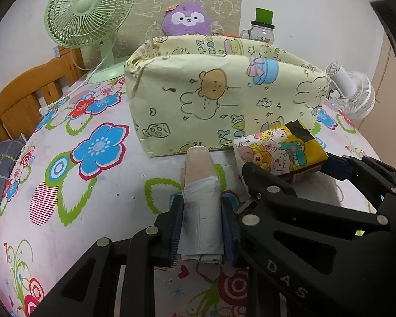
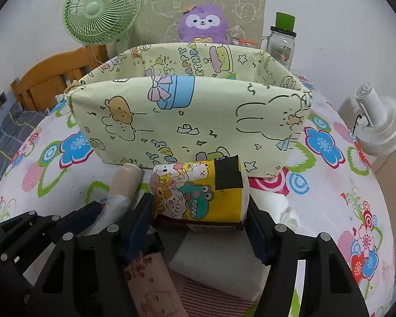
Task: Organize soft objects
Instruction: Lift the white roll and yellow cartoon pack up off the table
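The left hand-held gripper (image 1: 202, 227) clamps a rolled beige-white bundle (image 1: 201, 198); the right hand-held gripper (image 2: 200, 211) brackets a cartoon tissue pack (image 2: 195, 192), contact unclear. The fabric box (image 2: 187, 121) at twelve o'clock hides its contents.

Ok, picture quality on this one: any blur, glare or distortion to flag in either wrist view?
Left wrist: sharp, even indoor light, no glare; strong fisheye bends the storage box and table edge, dark vignette corners. Right wrist: the same curvature and vignette, focus good on the tissue pack, soft shadows only, the white fan stretched at the rim.
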`<state>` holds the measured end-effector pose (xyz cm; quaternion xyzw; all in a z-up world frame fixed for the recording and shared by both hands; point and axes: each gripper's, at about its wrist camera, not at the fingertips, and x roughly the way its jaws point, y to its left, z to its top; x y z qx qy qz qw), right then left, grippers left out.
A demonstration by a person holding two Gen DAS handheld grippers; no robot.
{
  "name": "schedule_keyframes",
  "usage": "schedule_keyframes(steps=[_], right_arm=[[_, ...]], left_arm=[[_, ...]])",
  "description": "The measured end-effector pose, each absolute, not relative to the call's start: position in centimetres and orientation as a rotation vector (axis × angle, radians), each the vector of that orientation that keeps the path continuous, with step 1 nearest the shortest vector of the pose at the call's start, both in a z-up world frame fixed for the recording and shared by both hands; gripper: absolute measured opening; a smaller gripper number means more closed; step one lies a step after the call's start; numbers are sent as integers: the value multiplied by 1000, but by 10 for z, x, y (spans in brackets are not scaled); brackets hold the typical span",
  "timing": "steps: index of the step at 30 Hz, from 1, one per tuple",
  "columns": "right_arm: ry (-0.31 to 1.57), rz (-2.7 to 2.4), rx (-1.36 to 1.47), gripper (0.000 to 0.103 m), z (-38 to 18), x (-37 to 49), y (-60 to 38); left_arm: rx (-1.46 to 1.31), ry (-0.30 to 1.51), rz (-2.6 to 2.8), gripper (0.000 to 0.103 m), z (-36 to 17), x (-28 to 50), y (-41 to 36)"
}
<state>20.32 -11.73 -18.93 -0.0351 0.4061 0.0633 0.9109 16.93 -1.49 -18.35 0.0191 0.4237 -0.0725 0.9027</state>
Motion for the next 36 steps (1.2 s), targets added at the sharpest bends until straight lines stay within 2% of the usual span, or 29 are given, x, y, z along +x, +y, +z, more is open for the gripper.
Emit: schedule_keyframes(steps=[36], right_arm=[[669,79,-33,68,-91,136,-171]], left_arm=[[83,735,-187,27,-97,127,-62]])
